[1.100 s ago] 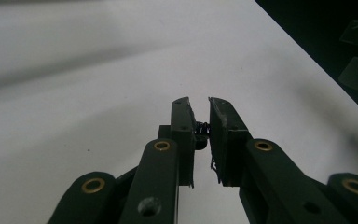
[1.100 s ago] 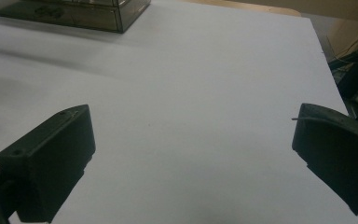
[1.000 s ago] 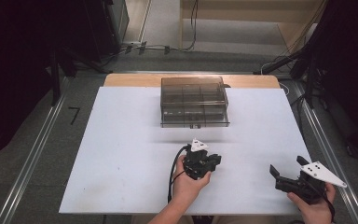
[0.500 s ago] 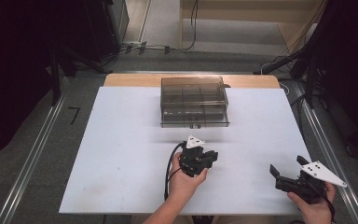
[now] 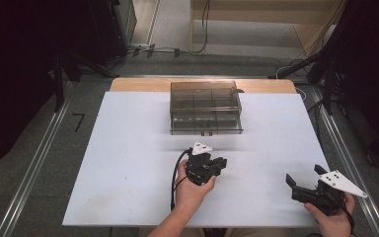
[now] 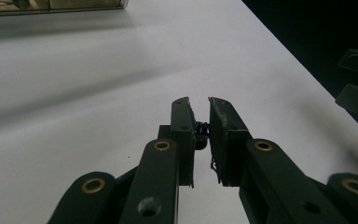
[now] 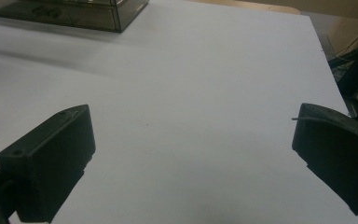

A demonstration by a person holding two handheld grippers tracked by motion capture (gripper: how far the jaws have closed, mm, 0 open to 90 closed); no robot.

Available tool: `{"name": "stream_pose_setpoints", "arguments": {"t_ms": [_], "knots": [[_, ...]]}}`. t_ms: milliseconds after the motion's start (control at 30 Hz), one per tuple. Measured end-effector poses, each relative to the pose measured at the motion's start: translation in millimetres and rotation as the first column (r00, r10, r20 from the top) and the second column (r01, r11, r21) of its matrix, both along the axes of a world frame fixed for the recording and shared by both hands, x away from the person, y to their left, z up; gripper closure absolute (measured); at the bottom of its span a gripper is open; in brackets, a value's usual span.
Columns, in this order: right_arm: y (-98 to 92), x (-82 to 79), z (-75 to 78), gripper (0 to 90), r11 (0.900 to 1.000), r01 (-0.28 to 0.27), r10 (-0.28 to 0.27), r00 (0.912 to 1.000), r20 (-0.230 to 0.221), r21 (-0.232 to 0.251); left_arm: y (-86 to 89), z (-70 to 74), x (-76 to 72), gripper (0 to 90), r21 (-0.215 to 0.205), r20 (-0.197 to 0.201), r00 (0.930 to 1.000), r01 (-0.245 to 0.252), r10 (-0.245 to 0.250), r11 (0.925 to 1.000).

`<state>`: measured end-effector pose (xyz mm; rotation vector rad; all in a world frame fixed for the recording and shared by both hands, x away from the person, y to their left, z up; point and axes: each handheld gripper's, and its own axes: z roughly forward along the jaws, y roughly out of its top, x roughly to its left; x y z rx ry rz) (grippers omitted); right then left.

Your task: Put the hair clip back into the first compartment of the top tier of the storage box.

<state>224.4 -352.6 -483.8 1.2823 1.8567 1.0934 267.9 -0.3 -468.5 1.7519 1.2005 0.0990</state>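
Overhead, the left claw [image 5: 216, 165] sits mid-worktop [image 5: 128, 163], near side of the smoky box [image 5: 206, 108], jaws together and empty; the right claw [image 5: 303, 185] waits at the near right edge, jaws apart. Along the left claw [image 6: 200, 112], the pads nearly meet with nothing between them, and the box [image 6: 51, 4] shows at the far left corner. Along the right claw [image 7: 191, 154], bare worktop lies between wide jaws, the box [image 7: 70, 11] far left. Probably the approach step: next, open the left jaws and reach for the box, whose front looks like drawers, though it is hard to tell.
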Motion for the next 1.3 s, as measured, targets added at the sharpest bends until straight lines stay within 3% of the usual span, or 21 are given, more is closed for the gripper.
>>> {"name": "stream_pose_setpoints", "arguments": {"t_ms": [1300], "knots": [[1.0, -1.2, 1.3, 0.0, 1.000, 0.007, -0.007, 1.0000, 0.001, 0.007, 29.1, 34.3, 6.4, 80.5, 0.009, 0.028, 0.9986, -0.045, 0.045, 0.9989]]}}
